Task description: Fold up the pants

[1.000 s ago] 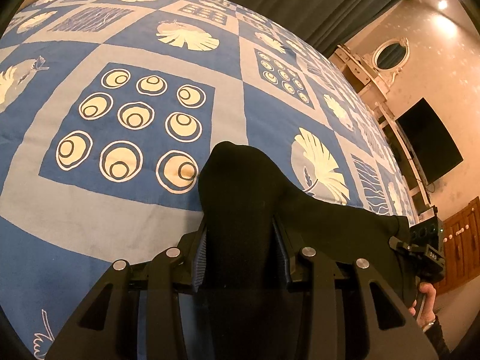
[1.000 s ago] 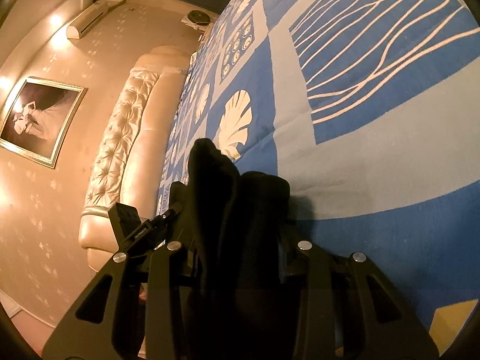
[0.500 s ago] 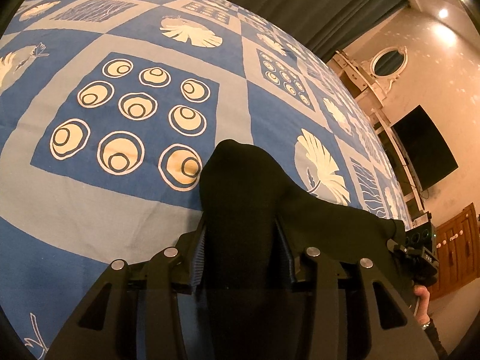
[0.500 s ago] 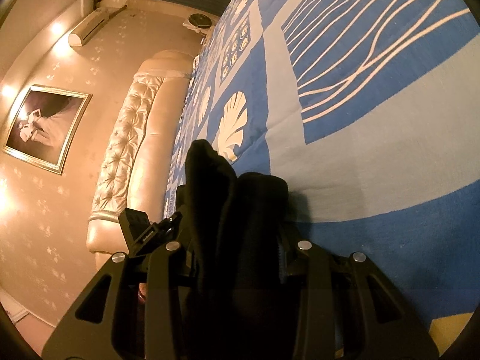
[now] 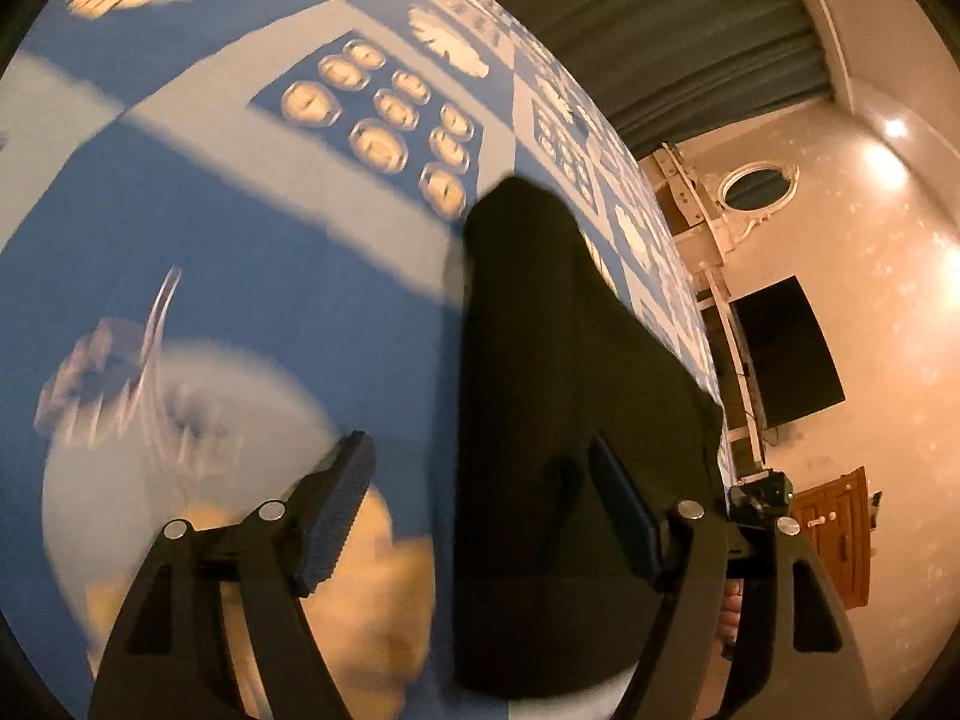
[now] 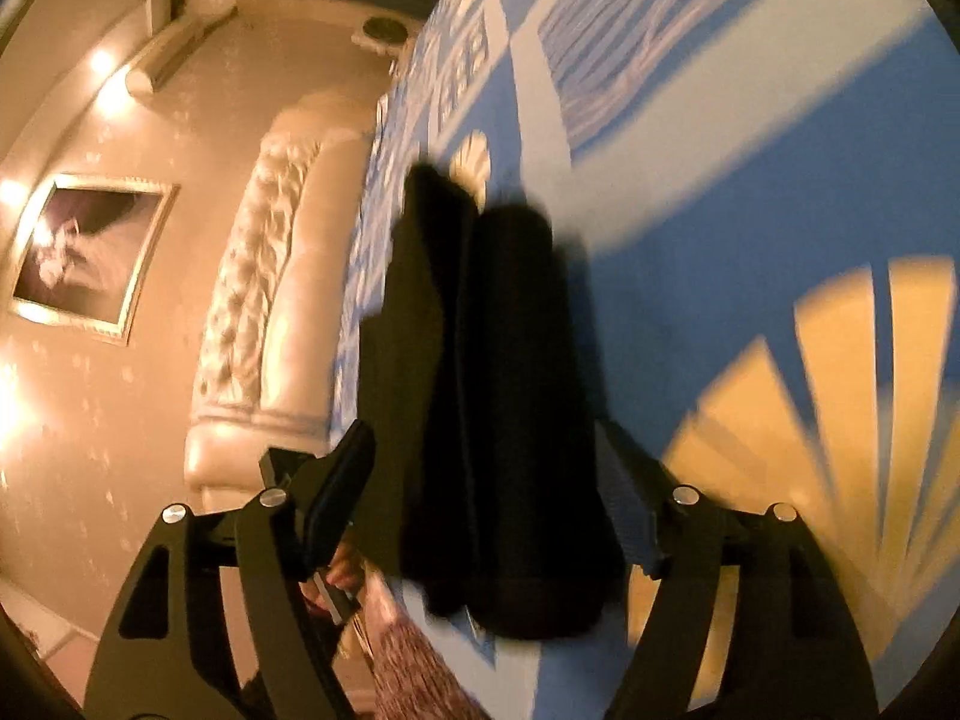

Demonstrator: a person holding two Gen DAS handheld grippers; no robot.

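Note:
The black pants (image 5: 540,348) lie folded into a thick dark bundle on the blue patterned bedspread (image 5: 240,252). My left gripper (image 5: 480,441) has its jaws opening. The bundle's near end still sits between them, with the left pad well clear of the cloth and the right finger (image 5: 624,510) against its edge. In the right wrist view the same pants (image 6: 492,372) lie between the opening jaws of my right gripper (image 6: 480,426), whose left finger (image 6: 342,480) stands clear of the cloth. Both views are blurred by motion.
The bedspread (image 6: 750,210) fills most of both views. A tufted headboard (image 6: 258,300) and a framed picture (image 6: 90,252) are left of the bed. A dark TV (image 5: 786,354), an oval mirror (image 5: 756,186) and a wooden door (image 5: 840,540) are on the far wall. A hand (image 6: 342,576) is at the bed's edge.
Both grippers were shut on the pants and now have their jaws spread wide. Both have drawn back from the bundle, which now lies on the bedspread. The left view has swung left.

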